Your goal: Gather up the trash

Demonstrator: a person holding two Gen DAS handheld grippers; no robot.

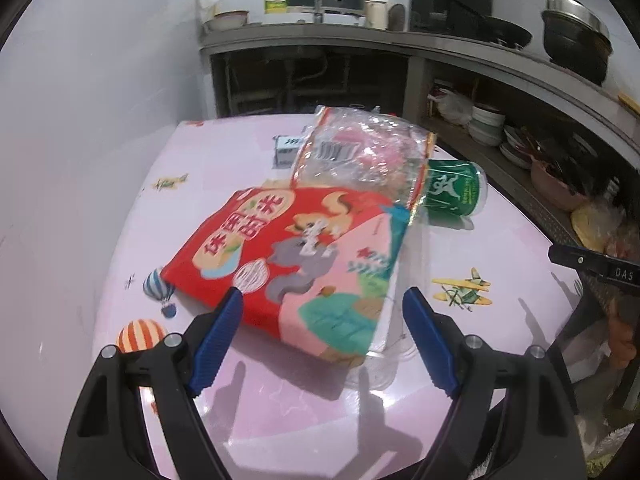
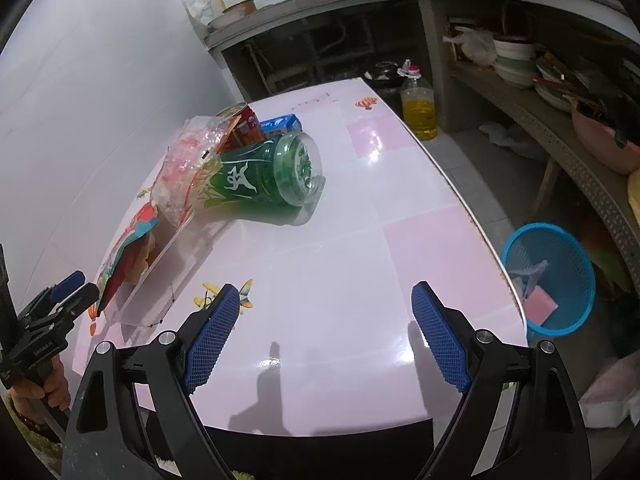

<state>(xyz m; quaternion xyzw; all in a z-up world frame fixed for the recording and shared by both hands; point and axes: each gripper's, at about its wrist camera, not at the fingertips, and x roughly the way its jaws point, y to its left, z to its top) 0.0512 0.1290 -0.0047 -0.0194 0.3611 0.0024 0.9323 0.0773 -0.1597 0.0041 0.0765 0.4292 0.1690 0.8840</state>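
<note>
While both hover over bench (image 2: 360, 240):
left hand-held gripper (image 1: 322, 312): jaws apart, red bag (image 1: 288, 256) edge between, untouched
right hand-held gripper (image 2: 326, 312): jaws apart, empty
green jar (image 2: 268, 174): lying on bench beside clear wrapper (image 2: 184, 172)
blue basket (image 2: 560, 280): floor, right of bench

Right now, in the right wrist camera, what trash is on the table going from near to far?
Red snack bag → clear crinkly wrapper → green bottle lying on its side → red can → small blue box.
</note>
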